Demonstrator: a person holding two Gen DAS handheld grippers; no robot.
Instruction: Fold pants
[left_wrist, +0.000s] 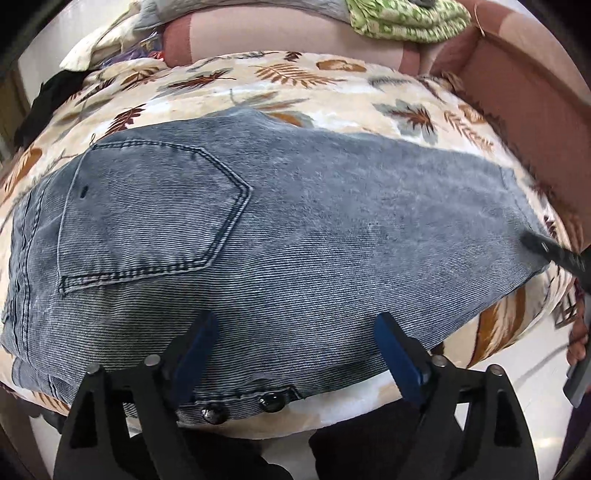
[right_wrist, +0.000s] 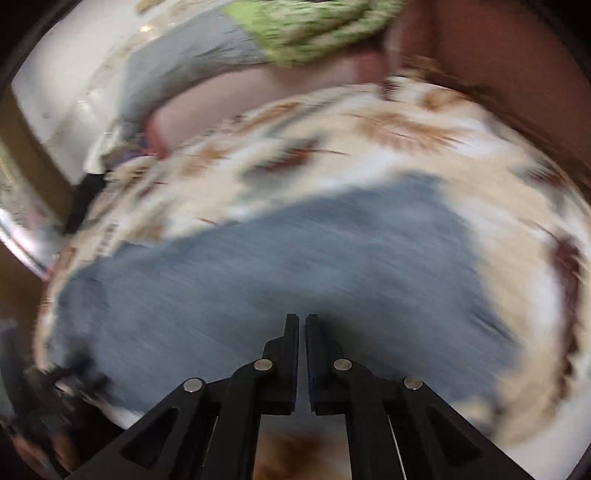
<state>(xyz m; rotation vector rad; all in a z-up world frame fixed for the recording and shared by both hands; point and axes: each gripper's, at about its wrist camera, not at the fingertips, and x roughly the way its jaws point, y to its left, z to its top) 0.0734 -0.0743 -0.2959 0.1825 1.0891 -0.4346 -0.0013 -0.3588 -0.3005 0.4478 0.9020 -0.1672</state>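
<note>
Seeing the jeans (left_wrist: 295, 236) already folded compactly on the leaf-print blanket (left_wrist: 295, 85), we are holding our left gripper (left_wrist: 295, 332) spread wide, right gripper (right_wrist: 301, 321) nearly pressed together, empty; little is remaining.

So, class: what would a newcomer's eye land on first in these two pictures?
The grey-blue jeans lie flat across the leaf-print blanket, back pocket up on the left. The left gripper hangs open over their near edge. In the blurred right view, the right gripper is nearly closed above the denim.

Right wrist view motion-blurred throughout
</note>
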